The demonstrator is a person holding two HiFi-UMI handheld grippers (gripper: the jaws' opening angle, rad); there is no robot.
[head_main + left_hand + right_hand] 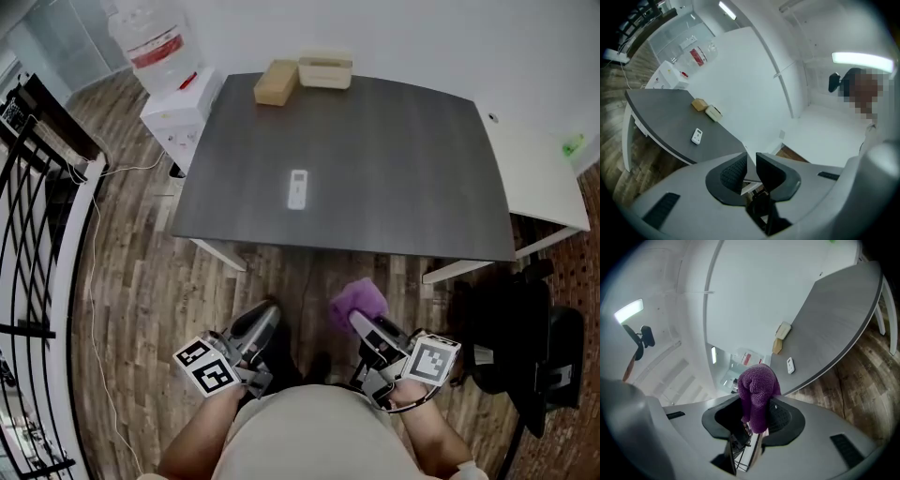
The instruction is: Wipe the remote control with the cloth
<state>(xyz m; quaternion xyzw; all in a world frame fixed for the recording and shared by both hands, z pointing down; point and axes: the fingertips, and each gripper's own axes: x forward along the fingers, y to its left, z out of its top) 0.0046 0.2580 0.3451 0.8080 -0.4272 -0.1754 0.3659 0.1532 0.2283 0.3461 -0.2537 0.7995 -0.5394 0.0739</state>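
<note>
A small white remote control (297,189) lies flat near the middle of the dark grey table (403,169), well ahead of both grippers. It also shows as a small shape in the left gripper view (696,136) and the right gripper view (790,365). My right gripper (364,325) is held over the floor in front of the table, shut on a bunched purple cloth (356,302) that sticks up out of its jaws (758,385). My left gripper (266,313) hangs beside it at the left, its jaws (751,161) shut with nothing between them.
A tan box (276,82) and a cream box (325,69) sit at the table's far edge. A water dispenser (155,42) stands at the far left. A white side table (534,169) and a black chair (520,337) stand to the right. A black railing (37,234) runs along the left.
</note>
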